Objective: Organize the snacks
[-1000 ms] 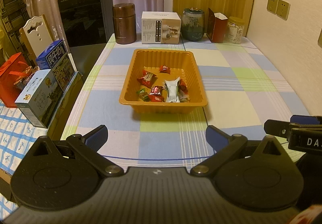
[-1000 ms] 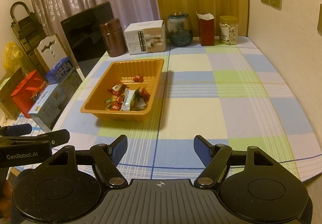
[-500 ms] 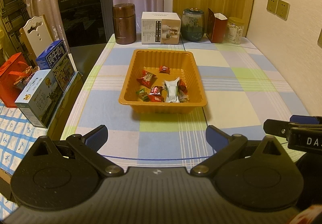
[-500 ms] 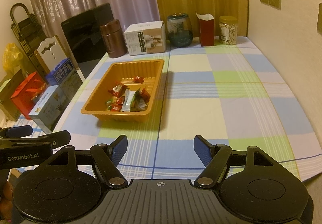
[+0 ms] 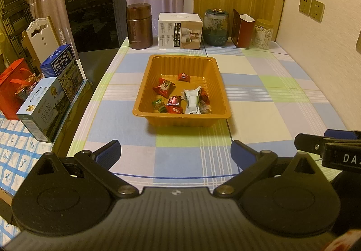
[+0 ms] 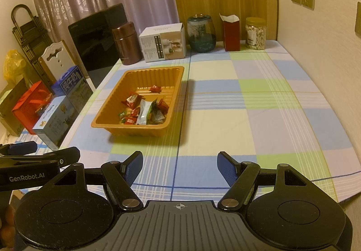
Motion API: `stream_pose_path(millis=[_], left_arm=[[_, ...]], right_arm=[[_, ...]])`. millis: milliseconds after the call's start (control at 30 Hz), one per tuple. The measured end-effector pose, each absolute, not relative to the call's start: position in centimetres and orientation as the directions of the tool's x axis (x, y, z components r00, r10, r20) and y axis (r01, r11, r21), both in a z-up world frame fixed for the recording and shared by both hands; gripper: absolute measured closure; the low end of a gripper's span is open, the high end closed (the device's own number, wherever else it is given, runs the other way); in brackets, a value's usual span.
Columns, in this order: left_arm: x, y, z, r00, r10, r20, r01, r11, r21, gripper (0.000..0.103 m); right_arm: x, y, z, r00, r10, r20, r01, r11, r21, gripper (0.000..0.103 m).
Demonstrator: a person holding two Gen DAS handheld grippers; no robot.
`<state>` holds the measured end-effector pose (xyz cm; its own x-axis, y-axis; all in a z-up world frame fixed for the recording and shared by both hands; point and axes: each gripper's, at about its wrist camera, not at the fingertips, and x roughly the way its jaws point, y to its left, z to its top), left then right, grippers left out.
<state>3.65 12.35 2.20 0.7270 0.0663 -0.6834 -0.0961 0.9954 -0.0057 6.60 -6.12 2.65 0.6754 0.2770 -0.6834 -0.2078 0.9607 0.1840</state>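
Note:
An orange plastic tray (image 5: 144,93) (image 6: 112,102) sits on the checked tablecloth and holds several wrapped snacks: red candies (image 5: 163,87) (image 6: 132,99), a green one (image 5: 159,104) and a white packet (image 5: 191,101) (image 6: 144,111). My left gripper (image 5: 176,154) is open and empty, held near the table's front edge, straight in front of the tray. My right gripper (image 6: 180,168) is open and empty, near the front edge to the right of the tray. Each gripper shows at the other view's edge.
Along the back stand a brown canister (image 5: 138,25), a white box (image 5: 179,31), a glass jar (image 5: 215,28), a red carton (image 5: 242,31) and a nut jar (image 5: 262,33). A black appliance (image 5: 94,19) and milk boxes (image 5: 45,106) stand left. A wall is right.
Both grippers have stayed open and almost still. The right wrist view has crept slightly toward the tray. The snacks in the tray have not moved.

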Motion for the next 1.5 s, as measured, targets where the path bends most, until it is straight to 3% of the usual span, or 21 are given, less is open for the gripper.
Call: stream_pose_path(millis=[1500], left_arm=[[3.47, 12.2, 2.09, 0.726, 0.063, -0.685, -0.096, 0.995, -0.011, 0.0]], right_arm=[[6.59, -6.16, 2.61, 0.677, 0.279, -0.682, -0.206, 0.96, 0.188, 0.03]])
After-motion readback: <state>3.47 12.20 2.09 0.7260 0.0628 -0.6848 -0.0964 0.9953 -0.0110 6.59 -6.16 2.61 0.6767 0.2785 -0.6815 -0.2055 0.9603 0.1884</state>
